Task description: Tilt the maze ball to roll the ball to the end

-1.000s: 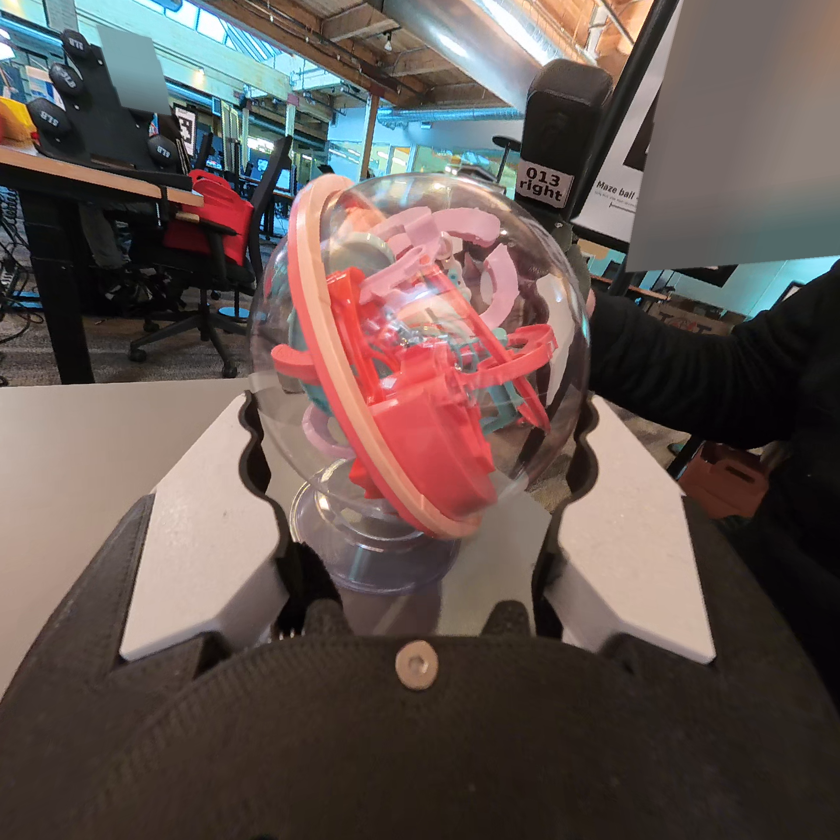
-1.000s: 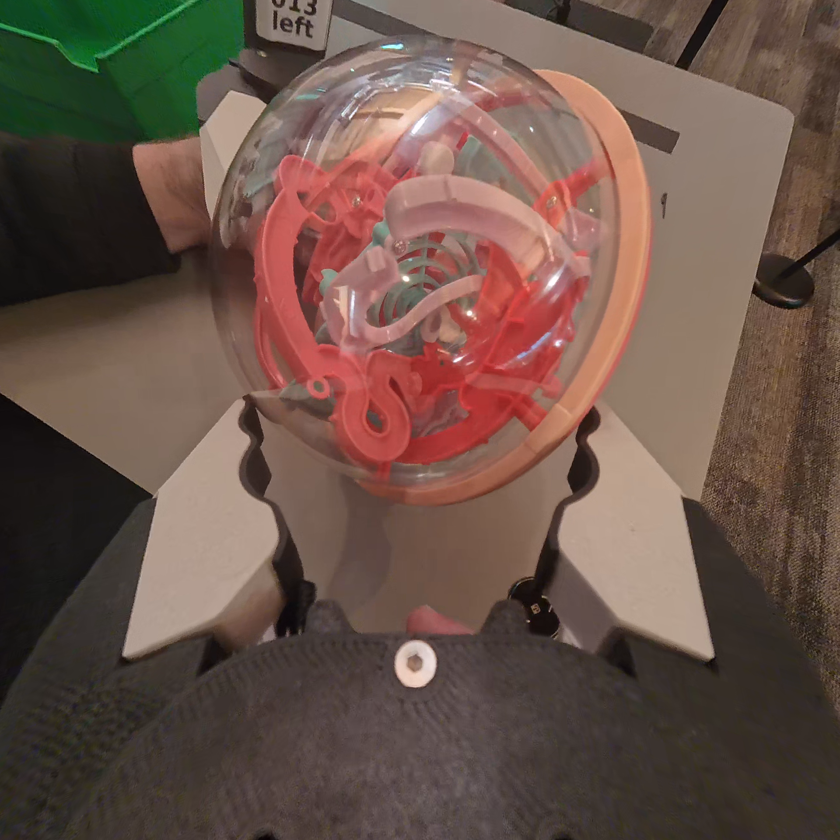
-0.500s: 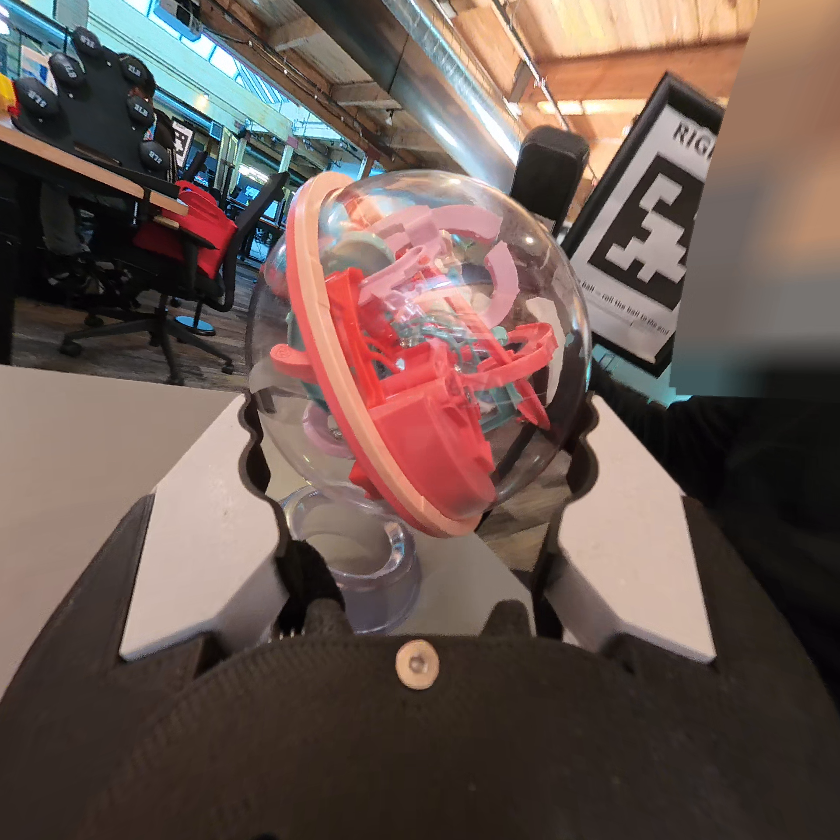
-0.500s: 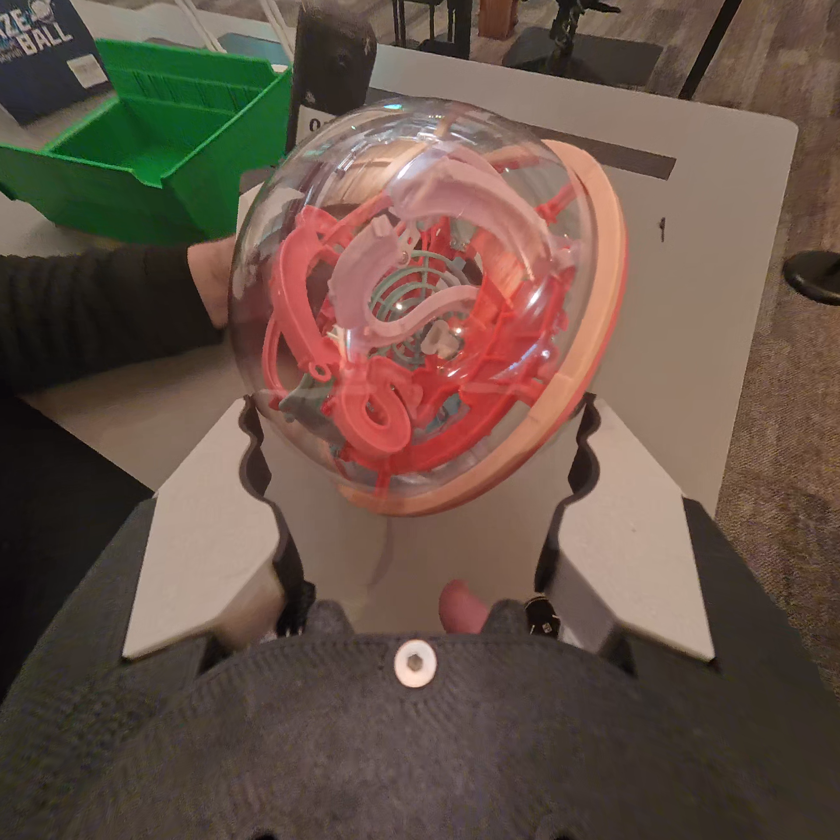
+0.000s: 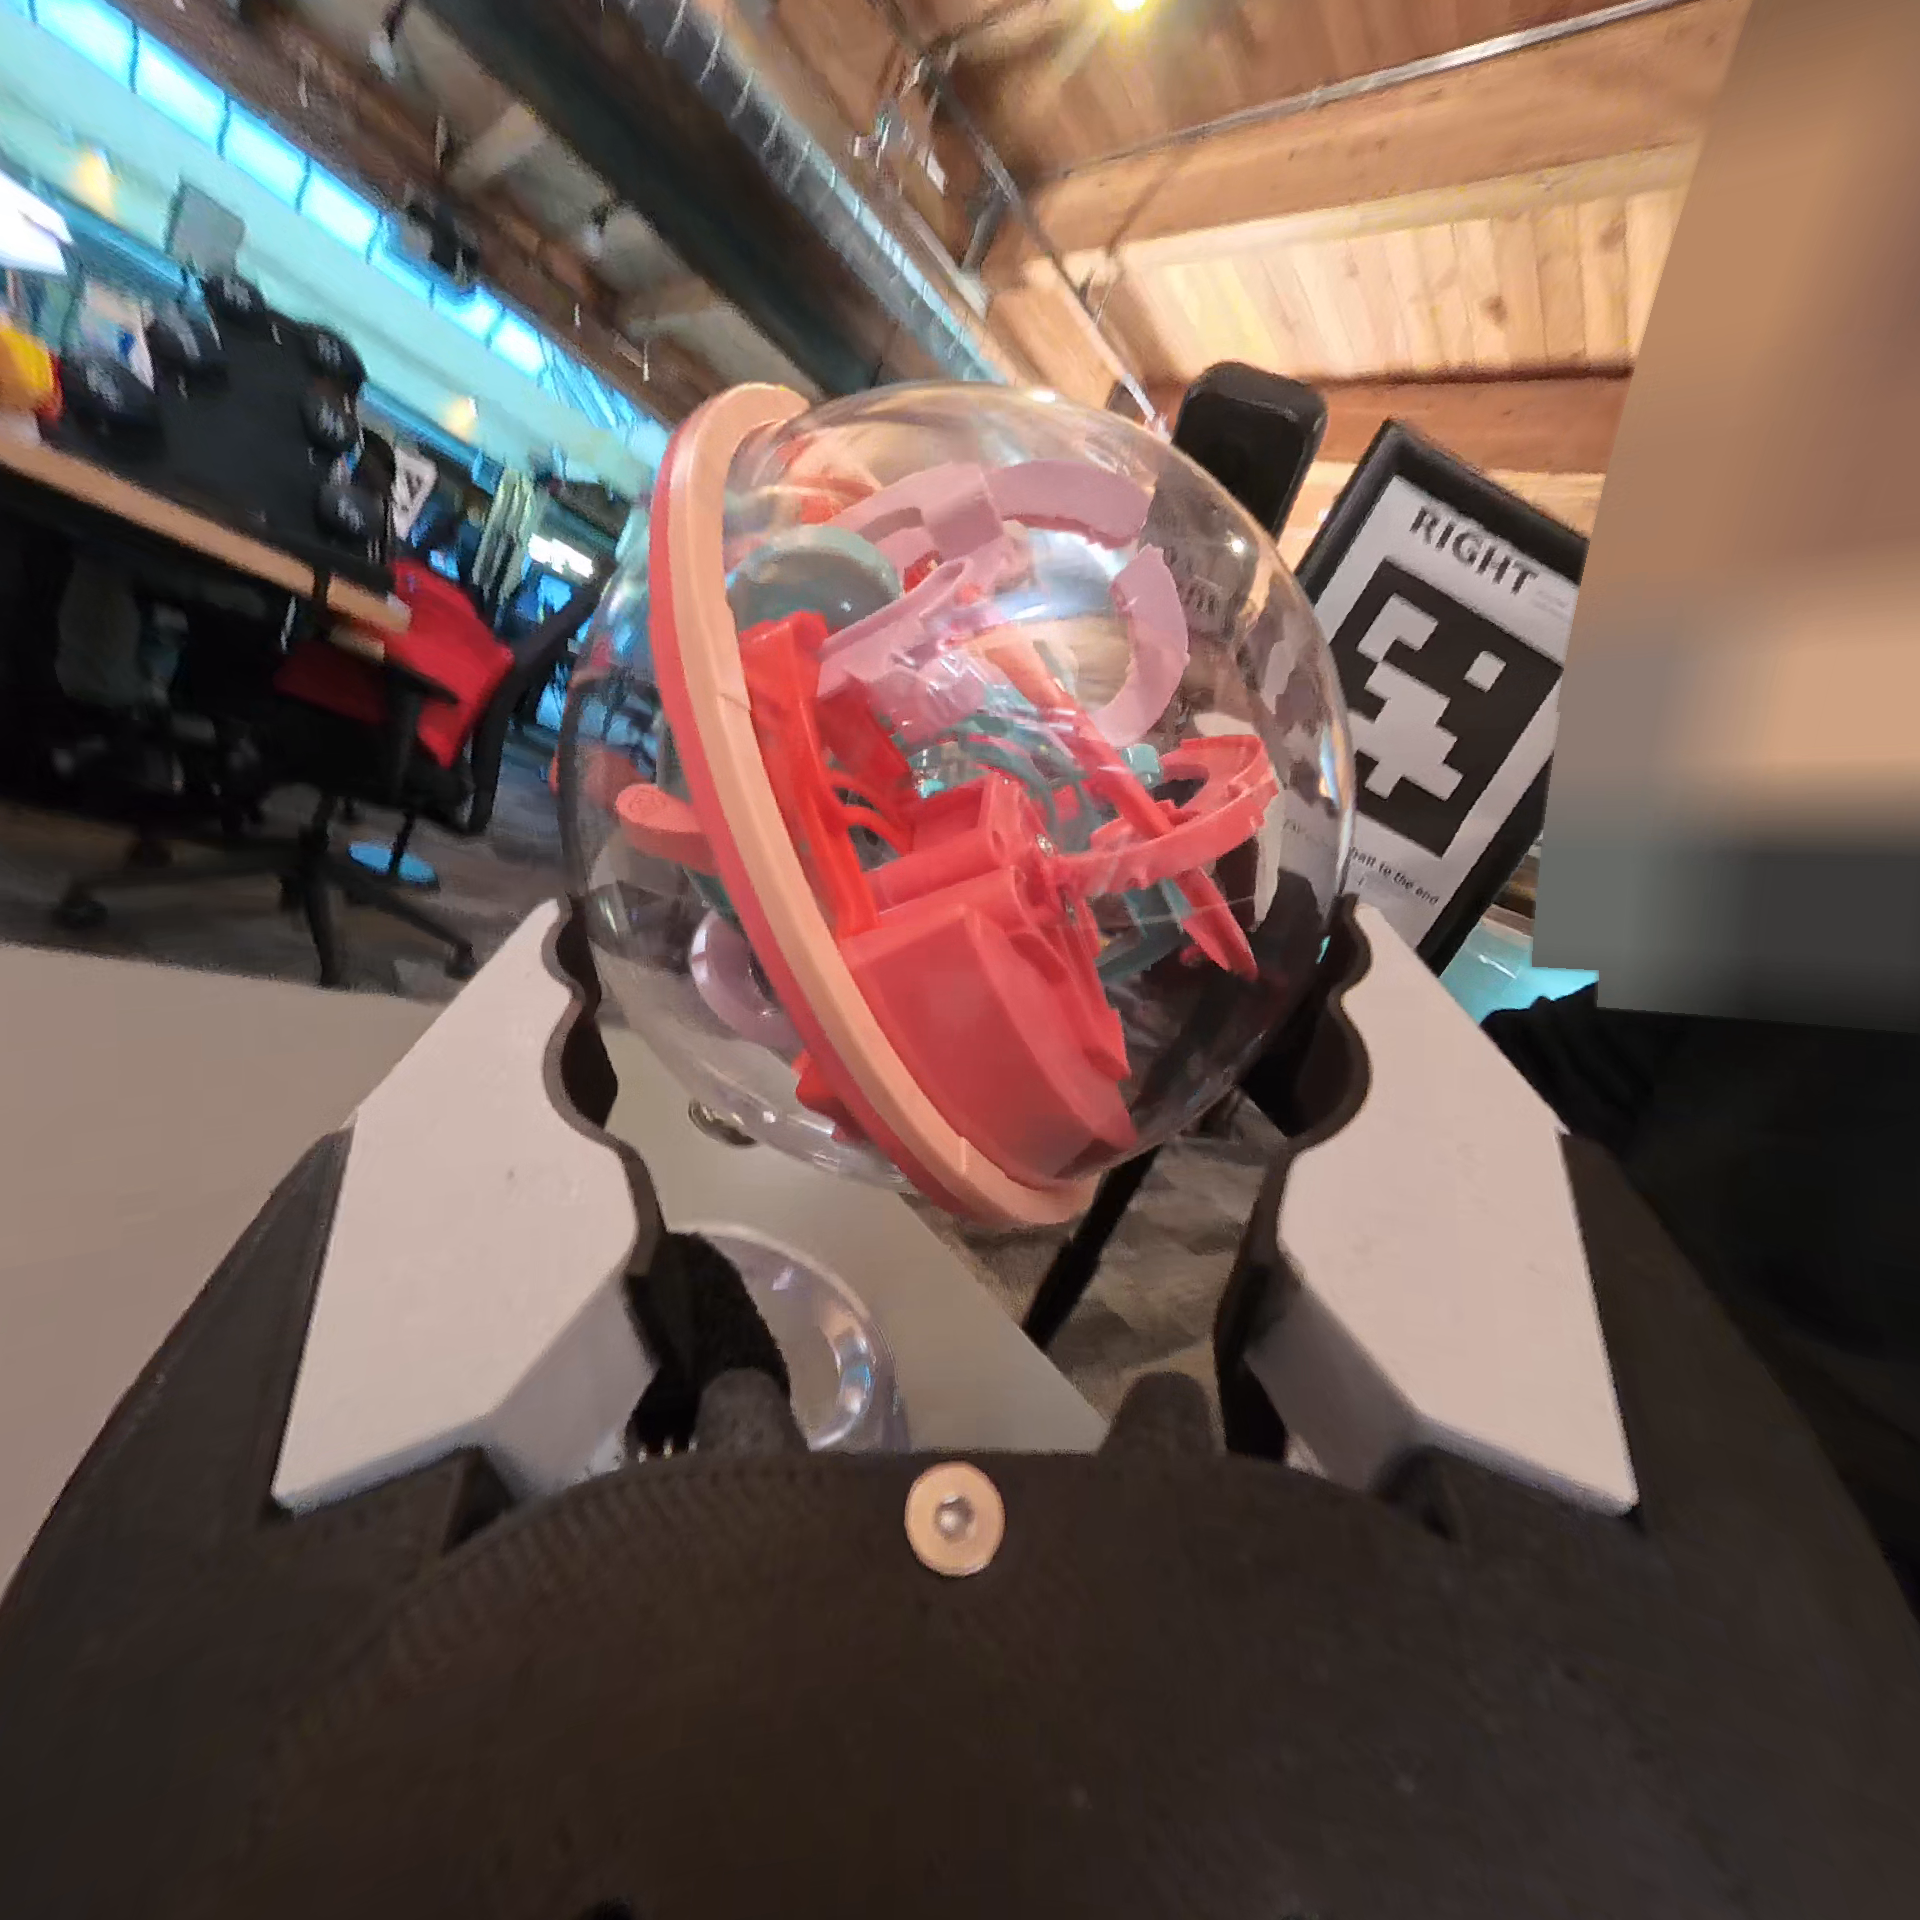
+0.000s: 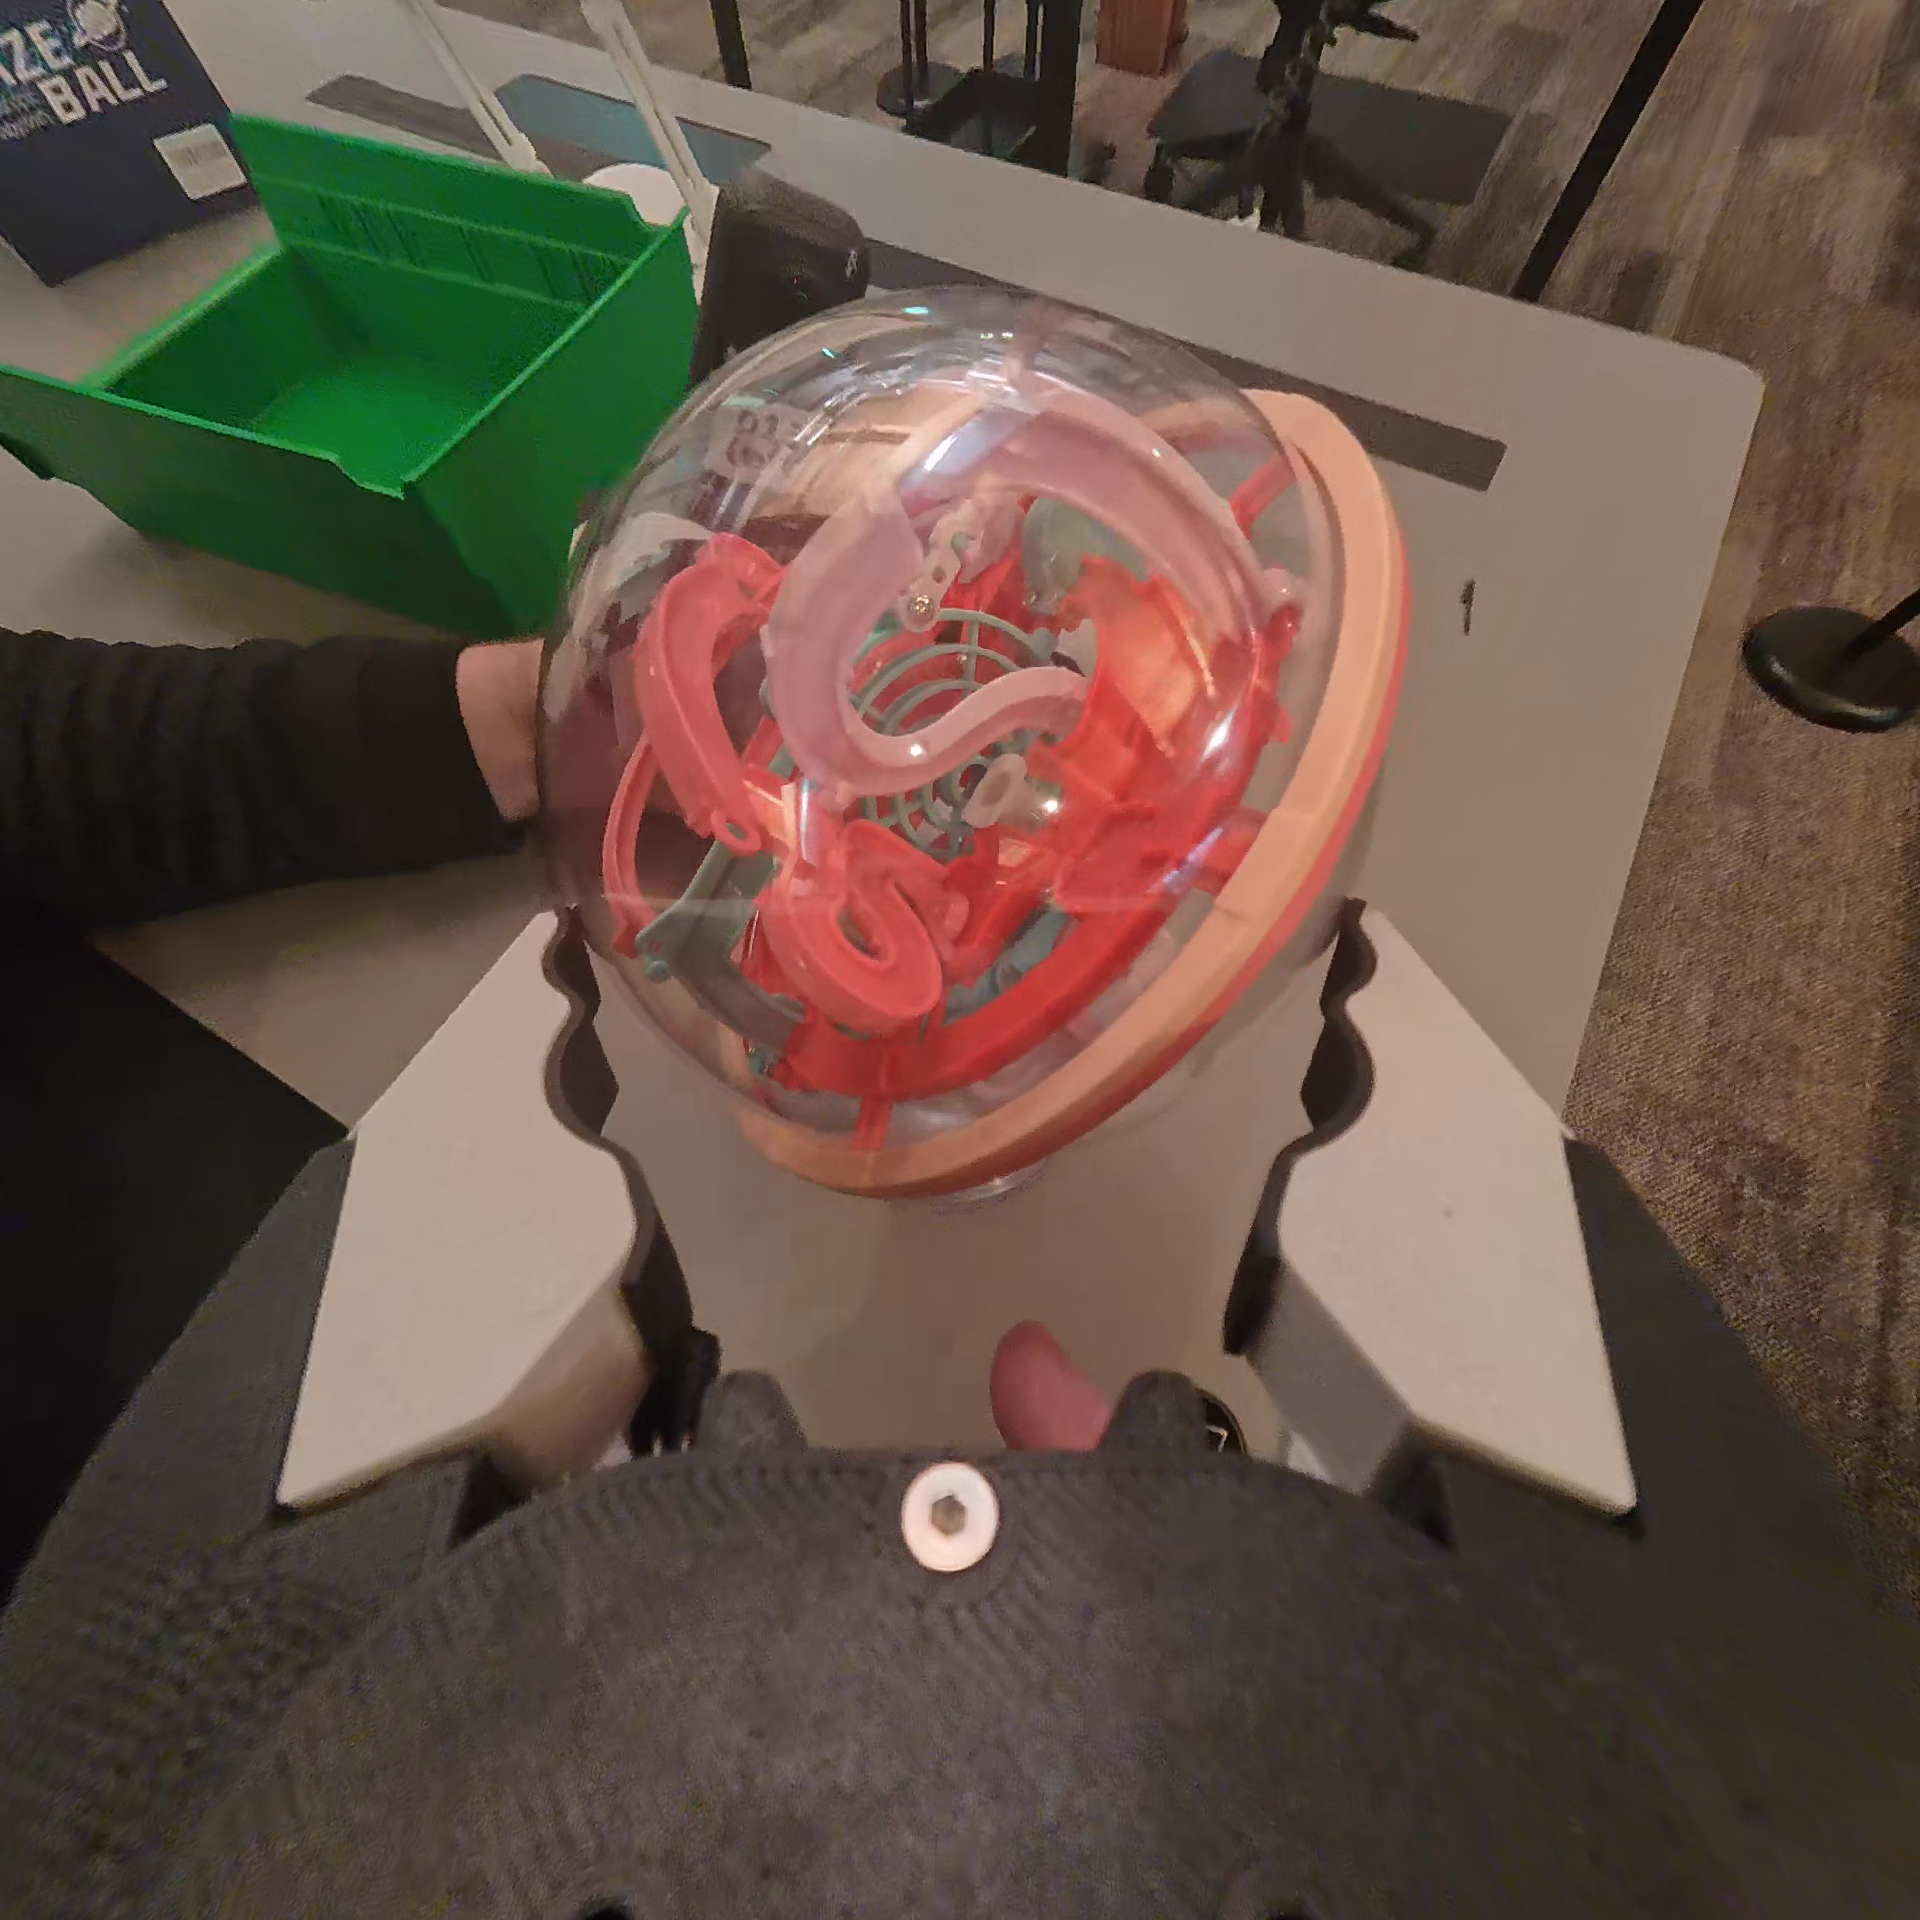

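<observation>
Left gripper (image 5: 956,966), right gripper (image 6: 956,966) wide, clamping maze ball (image 5: 956,790)

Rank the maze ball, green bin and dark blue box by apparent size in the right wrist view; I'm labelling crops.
1. maze ball, nearest the camera
2. green bin
3. dark blue box, cropped and farthest

Each gripper shares one build — a black, finely ribbed body with a silver hex-socket screw at its centre, seen on the left gripper (image 5: 956,1018) and the right gripper (image 6: 956,1018). Both carry two pale grey angular fingers (image 5: 468,1195) with wavy black inner edges. The person wears a black sleeve (image 6: 229,769).
</observation>
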Action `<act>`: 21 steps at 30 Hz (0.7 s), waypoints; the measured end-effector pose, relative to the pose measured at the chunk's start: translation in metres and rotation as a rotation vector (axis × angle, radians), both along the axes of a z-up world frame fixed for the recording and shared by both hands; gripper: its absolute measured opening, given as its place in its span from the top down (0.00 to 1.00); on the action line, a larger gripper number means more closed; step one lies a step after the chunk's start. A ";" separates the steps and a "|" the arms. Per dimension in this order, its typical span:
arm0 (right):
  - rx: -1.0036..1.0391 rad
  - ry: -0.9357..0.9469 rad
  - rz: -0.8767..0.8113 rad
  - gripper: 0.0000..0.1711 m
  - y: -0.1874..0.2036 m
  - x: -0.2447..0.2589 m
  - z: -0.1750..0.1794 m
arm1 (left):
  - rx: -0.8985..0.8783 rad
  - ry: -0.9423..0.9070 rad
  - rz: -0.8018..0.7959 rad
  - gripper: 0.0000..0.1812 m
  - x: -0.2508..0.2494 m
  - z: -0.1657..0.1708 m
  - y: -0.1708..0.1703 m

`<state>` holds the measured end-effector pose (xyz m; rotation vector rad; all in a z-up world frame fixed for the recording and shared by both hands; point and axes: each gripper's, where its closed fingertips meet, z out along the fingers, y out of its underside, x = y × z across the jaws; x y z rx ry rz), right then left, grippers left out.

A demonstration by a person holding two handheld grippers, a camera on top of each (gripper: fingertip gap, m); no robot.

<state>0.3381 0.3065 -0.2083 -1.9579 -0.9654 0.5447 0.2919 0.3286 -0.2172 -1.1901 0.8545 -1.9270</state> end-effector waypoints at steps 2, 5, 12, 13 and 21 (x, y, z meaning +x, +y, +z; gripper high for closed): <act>-0.011 -0.024 -0.008 0.21 0.000 -0.002 0.000 | -0.003 0.001 0.004 0.27 -0.001 0.000 0.002; -0.014 -0.018 -0.013 0.21 0.000 -0.005 0.000 | 0.004 -0.040 0.027 0.27 -0.007 0.007 0.000; -0.024 0.013 -0.055 0.21 -0.007 -0.005 -0.012 | 0.023 -0.008 0.056 0.26 -0.008 0.006 0.000; 0.004 0.019 -0.050 0.21 -0.009 -0.007 -0.008 | 0.057 -0.027 0.073 0.26 -0.010 0.012 -0.004; -0.085 0.062 -0.094 0.21 -0.013 0.005 -0.038 | 0.046 0.062 0.069 0.26 0.006 -0.002 -0.002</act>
